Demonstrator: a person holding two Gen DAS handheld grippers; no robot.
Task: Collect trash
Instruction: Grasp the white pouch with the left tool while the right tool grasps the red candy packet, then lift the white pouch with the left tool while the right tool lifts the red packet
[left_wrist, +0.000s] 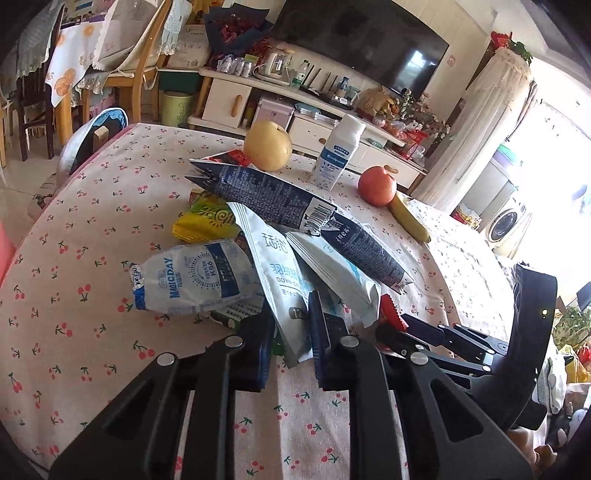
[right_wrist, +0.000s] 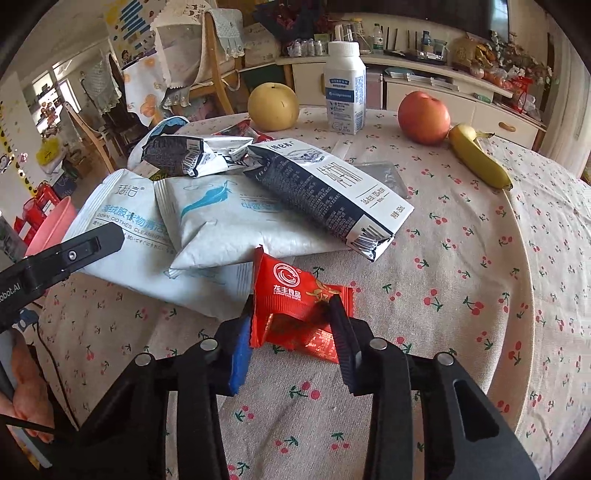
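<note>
Red foil shows between the fingers of the right gripper (right_wrist: 293, 325): a red snack wrapper (right_wrist: 301, 306) lies flat on the cherry-print tablecloth (right_wrist: 461, 295) at the near edge of the trash pile, and the two fingers sit against its left and right sides, clenched on it low over the cloth. Its long axis runs roughly across the jaws, left to right, with the printed logo facing up; its near edge is partly covered by the right finger.

In the left wrist view the left gripper (left_wrist: 291, 332) reaches in low from the near side of the table, its fingers on either side of the lower corner of a white wipes pouch (left_wrist: 275, 273). Whether the pads actually pinch the pouch cannot be told, since a narrow gap still shows between them. The pouch's long axis runs away from the gripper toward the middle of the table, its top end tucked under a dark blue milk carton (left_wrist: 266, 195).

That flattened carton points diagonally, its torn spout toward the far left. A second dark carton (left_wrist: 365, 251) lies below it, angled to the near right. A white-and-blue MAGICDAY bag (left_wrist: 192, 280) and a yellow-green wrapper (left_wrist: 207, 221) lie to the left, partly buried.

Beyond the pile stand a yellow pear (left_wrist: 267, 146), a white bottle (left_wrist: 338, 151), a red apple (left_wrist: 376, 184) and a banana (left_wrist: 408, 218). The red wrapper is mostly hidden behind the left gripper's finger in the left wrist view.
</note>
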